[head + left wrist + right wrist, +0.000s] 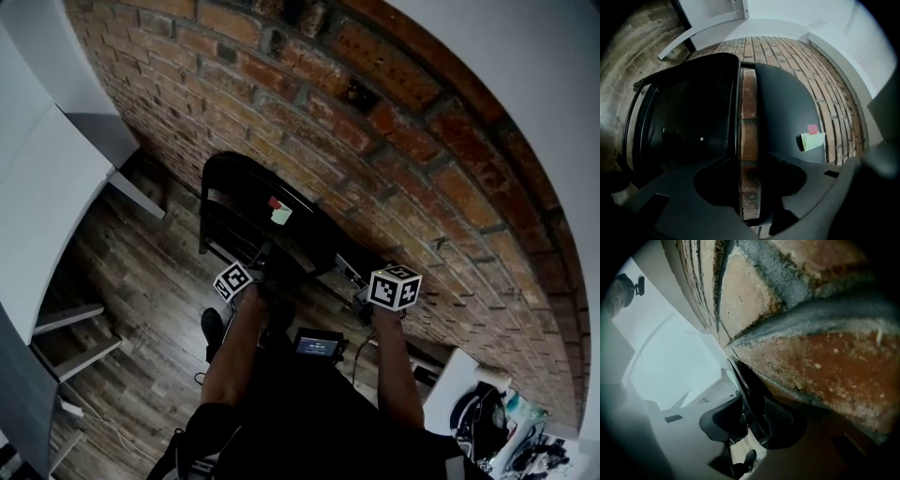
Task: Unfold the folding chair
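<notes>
The folding chair (246,211) stands folded flat against the brick wall (394,112) on the wooden floor (141,281). It is all black, with a pale green and red sticky note (279,213) stuck on one panel. I hold both claws at its near side, the left claw (255,270) toward the left end and the right claw (364,281) at the right end, close to the wall. My left claw faces the narrow slit between the chair's two panels, where the brick shows through. Its jaws stand apart, one pad in front of each panel, and grip nothing. My right claw is open too. A black frame tube (743,385) of the chair runs up between its jaws, lying beside the ribbed pad (780,420), with a sliver of light floor showing on the other side. My shoe (213,326) rests on the floor near the chair's left end.
</notes>
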